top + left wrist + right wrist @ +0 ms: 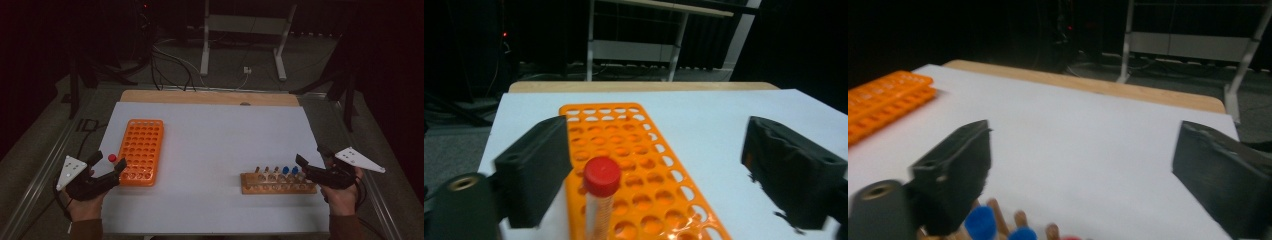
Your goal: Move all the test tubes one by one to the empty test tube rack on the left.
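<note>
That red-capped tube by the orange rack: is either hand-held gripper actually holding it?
No. The red-capped tube stands in the orange rack, between the left hand-held gripper's open jaws, untouched. The right hand-held gripper holds nothing.

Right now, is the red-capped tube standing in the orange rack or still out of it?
In. The red-capped tube stands upright in a hole at the near corner of the orange rack, between the open jaws of the left gripper, which don't touch it.
</note>
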### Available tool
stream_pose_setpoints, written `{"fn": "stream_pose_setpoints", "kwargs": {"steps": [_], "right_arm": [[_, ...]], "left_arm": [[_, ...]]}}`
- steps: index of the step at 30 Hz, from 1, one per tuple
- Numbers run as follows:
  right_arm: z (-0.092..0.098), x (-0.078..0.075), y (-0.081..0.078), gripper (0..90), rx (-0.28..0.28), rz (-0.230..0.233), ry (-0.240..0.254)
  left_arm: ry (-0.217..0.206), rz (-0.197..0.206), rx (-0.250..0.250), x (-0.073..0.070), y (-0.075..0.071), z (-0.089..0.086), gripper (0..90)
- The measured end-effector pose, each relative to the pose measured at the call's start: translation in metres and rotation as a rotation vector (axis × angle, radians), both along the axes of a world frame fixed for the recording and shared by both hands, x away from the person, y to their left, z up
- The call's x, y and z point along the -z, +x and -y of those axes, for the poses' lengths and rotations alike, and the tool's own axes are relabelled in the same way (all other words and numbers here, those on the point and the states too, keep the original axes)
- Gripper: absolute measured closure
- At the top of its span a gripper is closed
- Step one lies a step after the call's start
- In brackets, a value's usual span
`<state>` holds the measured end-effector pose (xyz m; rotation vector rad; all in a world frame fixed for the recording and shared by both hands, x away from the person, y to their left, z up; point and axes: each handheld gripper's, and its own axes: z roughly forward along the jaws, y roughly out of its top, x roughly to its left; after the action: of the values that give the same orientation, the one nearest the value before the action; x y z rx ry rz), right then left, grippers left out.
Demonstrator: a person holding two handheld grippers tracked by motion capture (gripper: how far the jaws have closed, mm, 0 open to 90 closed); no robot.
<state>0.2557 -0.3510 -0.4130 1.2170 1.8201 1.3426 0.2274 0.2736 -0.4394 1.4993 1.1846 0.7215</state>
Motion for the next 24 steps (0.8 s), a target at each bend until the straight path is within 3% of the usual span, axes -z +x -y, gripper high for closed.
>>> {"fn": "stream_pose_setpoints", "kwargs": {"steps": [4, 8, 11, 24], "right_arm": [[0.005, 0.005, -0.006, 26.4, -0.007, -0.02, -0.013], [0.008, 0.013, -0.012, 48.0, -0.025, -0.036, -0.063], [0.011, 0.019, -0.015, 57.3, -0.039, -0.061, -0.054], [0.011, 0.039, -0.018, 69.0, -0.067, -0.152, -0.06]], "left_arm": [[0.005, 0.001, 0.017, -0.002, -0.001, 0.006, 7.0], [0.014, -0.006, 0.023, -0.001, 0.0, 0.01, 1.5], [0.017, -0.011, 0.031, 0.0, 0.0, 0.011, 1.5], [0.006, -0.018, 0.02, 0.004, -0.001, 0.01, 1.5]]}}
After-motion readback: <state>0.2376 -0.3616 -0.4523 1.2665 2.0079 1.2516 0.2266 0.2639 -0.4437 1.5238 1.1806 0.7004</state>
